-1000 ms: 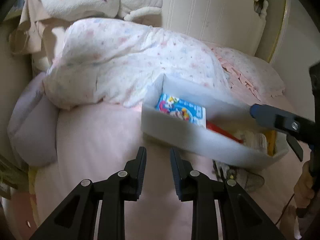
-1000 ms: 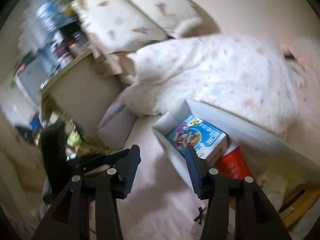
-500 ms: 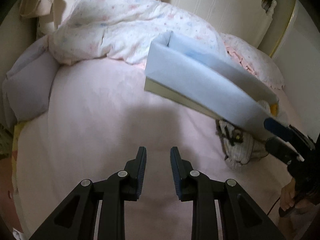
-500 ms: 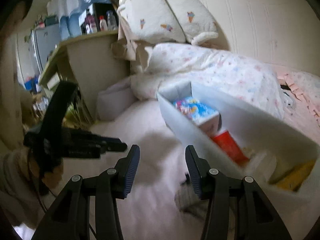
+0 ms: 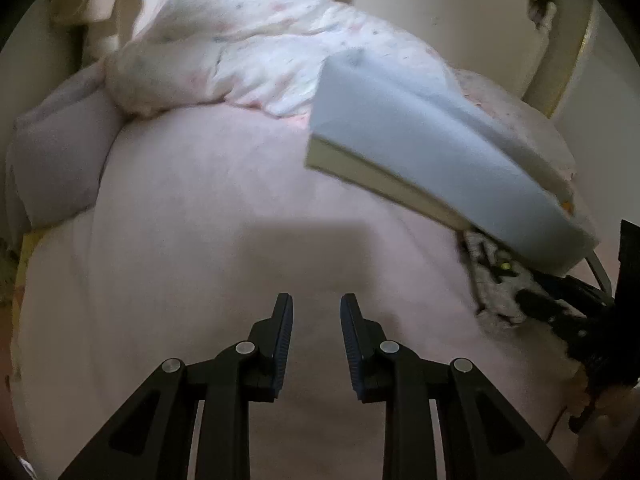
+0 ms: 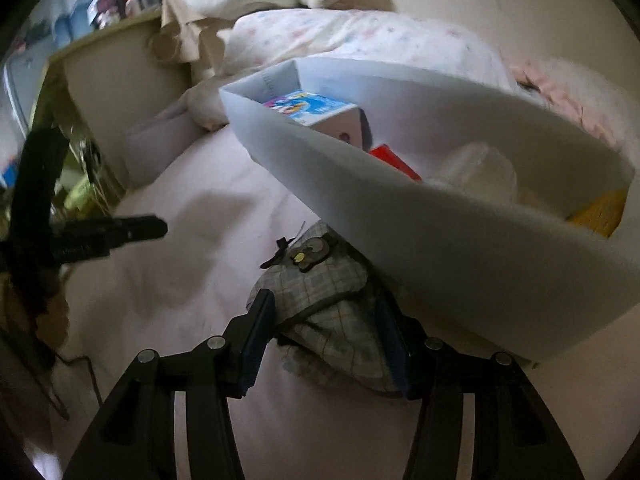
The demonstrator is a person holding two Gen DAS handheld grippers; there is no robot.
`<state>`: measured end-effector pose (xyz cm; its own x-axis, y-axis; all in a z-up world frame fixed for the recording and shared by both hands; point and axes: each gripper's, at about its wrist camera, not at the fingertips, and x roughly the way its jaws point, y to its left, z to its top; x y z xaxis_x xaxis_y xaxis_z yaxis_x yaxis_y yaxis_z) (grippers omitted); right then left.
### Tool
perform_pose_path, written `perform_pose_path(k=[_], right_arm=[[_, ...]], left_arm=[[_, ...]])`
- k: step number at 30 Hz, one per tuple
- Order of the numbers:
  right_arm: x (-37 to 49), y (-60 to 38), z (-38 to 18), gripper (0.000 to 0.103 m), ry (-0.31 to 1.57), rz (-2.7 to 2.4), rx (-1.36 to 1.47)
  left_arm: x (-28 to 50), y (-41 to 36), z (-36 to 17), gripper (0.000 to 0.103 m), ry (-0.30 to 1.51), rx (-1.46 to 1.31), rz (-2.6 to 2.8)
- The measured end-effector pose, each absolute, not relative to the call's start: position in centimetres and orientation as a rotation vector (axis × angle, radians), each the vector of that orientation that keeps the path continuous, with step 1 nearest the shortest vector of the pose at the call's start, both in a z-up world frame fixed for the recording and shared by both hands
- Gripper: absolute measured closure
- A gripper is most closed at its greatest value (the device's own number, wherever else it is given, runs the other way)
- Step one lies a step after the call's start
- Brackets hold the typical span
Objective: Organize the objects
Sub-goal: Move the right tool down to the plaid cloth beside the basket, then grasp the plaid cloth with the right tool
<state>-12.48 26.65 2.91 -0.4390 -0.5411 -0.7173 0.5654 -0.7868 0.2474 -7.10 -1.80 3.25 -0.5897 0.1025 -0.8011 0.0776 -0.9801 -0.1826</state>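
- The step in hand appears to be picking up the plaid pouch (image 6: 332,312) and putting it in the white bin (image 6: 460,240) with the other items.
- The plaid pouch lies on the pink bedsheet (image 6: 192,248). Its far end is tucked under the raised near edge of the white bin, so the bin partly rests on it.
- The right gripper (image 6: 328,340) straddles the pouch. Its jaws are opening, with the pouch between them; the pads do not appear to press on the fabric.
- The left gripper (image 5: 316,336) hovers over bare bedsheet with nothing between its fingers. Its jaws stand nearly closed, with a narrow gap.
- Recommended approach: lower the right gripper until both pads sit beside the thick middle of the pouch, then close firmly. Soft fabric compresses, so a shallow pinch is likely to slip.
- Draw the pouch toward the camera and out from under the bin before lifting. A straight lift is likely to tip the bin.
- The bin already holds a blue cartoon box (image 6: 312,108), a red item (image 6: 394,164) and a yellow item (image 6: 600,212). Tipping it risks spilling them.
- If the bin shifts, steady its near wall with the left gripper.
- Avoid catching the small badge (image 6: 310,254) or black tie on the pouch.
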Motion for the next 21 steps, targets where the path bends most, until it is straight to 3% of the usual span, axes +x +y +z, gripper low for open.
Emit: perform_pose_path(k=[14, 18, 21], right_arm=[[-12.0, 26.8, 2.3, 0.059, 0.027, -2.256, 1.041], [-12.1, 27.2, 1.9, 0.057, 0.003, -2.255, 1.036], [-12.8, 28.0, 1.3, 0.041, -0.07, -2.243, 1.074]], left_arm=[[-7.1, -2.9, 1.9, 0.079, -0.314, -1.482, 2.79], [-6.5, -2.5, 0.9, 0.065, -0.295, -1.379, 2.815], [-6.2, -1.6, 0.5, 0.048, -0.244, -1.318, 2.803]])
